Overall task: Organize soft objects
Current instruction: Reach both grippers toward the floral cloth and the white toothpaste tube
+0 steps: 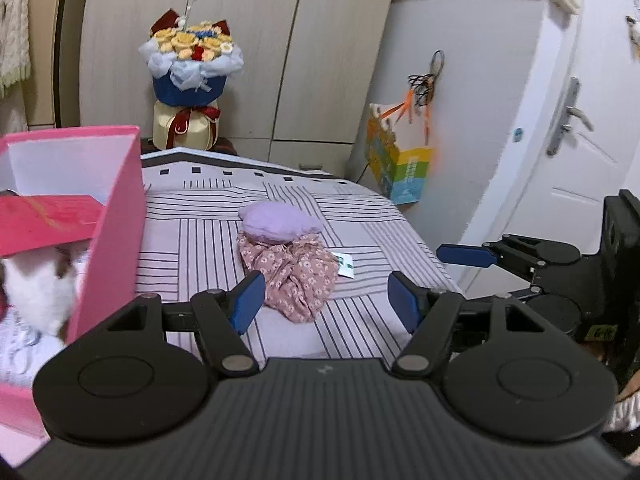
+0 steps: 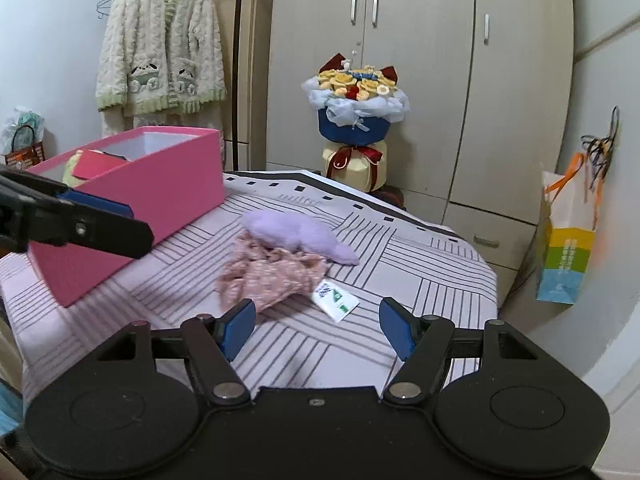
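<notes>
On the striped bed (image 1: 200, 248), mid-surface, a crumpled pink floral cloth (image 1: 294, 276) lies with a purple plush (image 1: 280, 220) resting on its far edge, a small white tag (image 2: 335, 300) just beside. Pink box (image 2: 160, 184) sits at the bed's left side, soft things inside. Left gripper (image 1: 326, 300) and right gripper (image 2: 316, 328) both hover short of the cloth, fingers spread wide, nothing between them

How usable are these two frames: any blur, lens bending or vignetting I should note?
Left wrist view: fisheye bows the beige wardrobe doors and white door; the pink cardboard box and hanging colourful paper bag smear with motion blur. Right wrist view: dark vignette in the upper corners; the pink floral crumpled cloth is soft, the fluffy lilac plush slightly sharper. Lighting is even, without glare.
</notes>
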